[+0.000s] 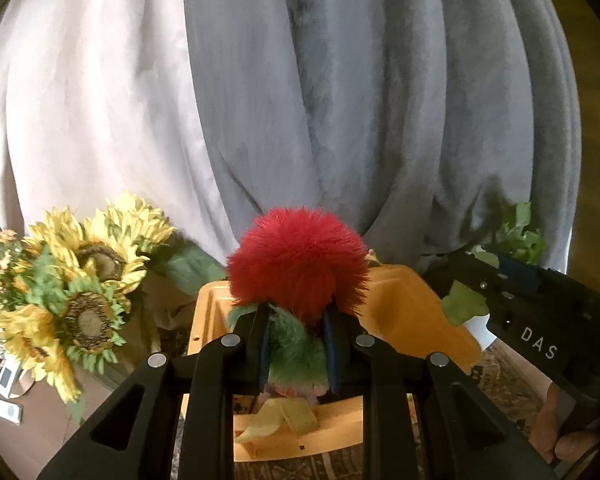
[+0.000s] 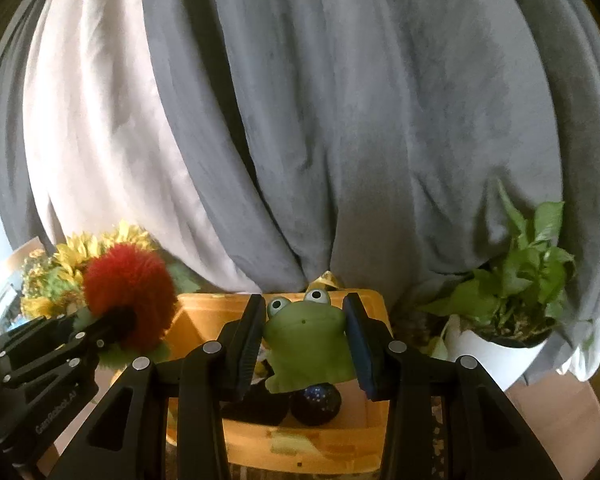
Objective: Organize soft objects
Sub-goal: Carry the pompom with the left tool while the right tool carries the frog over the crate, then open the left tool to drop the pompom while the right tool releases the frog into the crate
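Observation:
My left gripper (image 1: 298,320) is shut on a fluffy toy with a red pom top (image 1: 298,264) and green fur below, held over an orange bin (image 1: 404,304). The same toy shows in the right wrist view (image 2: 128,292), with the left gripper (image 2: 112,322) at the left. My right gripper (image 2: 306,334) is shut on a green frog toy (image 2: 304,344) with big eyes, held above the orange bin (image 2: 204,312). A dark speckled ball (image 2: 316,400) lies in the bin under the frog. The right gripper's body (image 1: 540,320) shows at the right of the left wrist view.
A sunflower bunch (image 1: 72,292) stands left of the bin. A potted green plant in a white pot (image 2: 500,320) stands to its right. Grey and white curtains (image 2: 340,120) hang close behind. Yellow scraps (image 1: 284,420) lie in the bin. Small white devices (image 1: 4,392) lie at far left.

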Demonstrator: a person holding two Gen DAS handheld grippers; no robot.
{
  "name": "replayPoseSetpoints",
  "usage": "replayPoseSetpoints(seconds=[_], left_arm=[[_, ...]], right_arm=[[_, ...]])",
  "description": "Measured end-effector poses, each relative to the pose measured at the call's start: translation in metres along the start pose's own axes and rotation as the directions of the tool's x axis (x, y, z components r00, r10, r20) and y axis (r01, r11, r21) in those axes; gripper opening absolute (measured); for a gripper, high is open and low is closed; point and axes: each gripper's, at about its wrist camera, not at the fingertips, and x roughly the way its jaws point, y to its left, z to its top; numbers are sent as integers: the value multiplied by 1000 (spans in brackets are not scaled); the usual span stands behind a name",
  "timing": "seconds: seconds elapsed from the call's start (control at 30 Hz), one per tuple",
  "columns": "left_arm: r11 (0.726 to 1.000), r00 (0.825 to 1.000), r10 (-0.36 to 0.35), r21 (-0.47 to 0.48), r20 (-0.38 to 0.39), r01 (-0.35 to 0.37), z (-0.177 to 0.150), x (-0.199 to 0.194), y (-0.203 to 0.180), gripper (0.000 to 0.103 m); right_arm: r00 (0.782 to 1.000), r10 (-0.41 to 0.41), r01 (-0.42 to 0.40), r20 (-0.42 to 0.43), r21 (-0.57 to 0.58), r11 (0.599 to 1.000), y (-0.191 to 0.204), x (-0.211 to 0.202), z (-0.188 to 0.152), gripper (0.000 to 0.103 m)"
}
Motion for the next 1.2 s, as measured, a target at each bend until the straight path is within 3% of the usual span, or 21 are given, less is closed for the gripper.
replayPoseSetpoints(seconds=[0.43,0.73,0.93,1.07,1.2], left_arm=[[1000,991,16,-5,-130,-17,-16,69,9,22],[1000,978,23,10,-209,-22,-28,98,8,26],[1000,964,21,-4,-265,-23,-35,108,11,34],[999,962,35,-28,-270,-44,-36,104,15,52],[997,965,53,-42,-256,-66,-34,94,17,54]], right_arm=[[988,-41,37,-150,-27,999,-9,73,-13,41],[969,-44,36,-243,-36,999,-13,96,-22,41],[959,-66,51,-277,-64,997,-11,103,-25,50],[954,-76,57,-291,-74,996,-9,102,-26,54],[955,-76,59,-285,-67,996,-9,95,-25,55]])
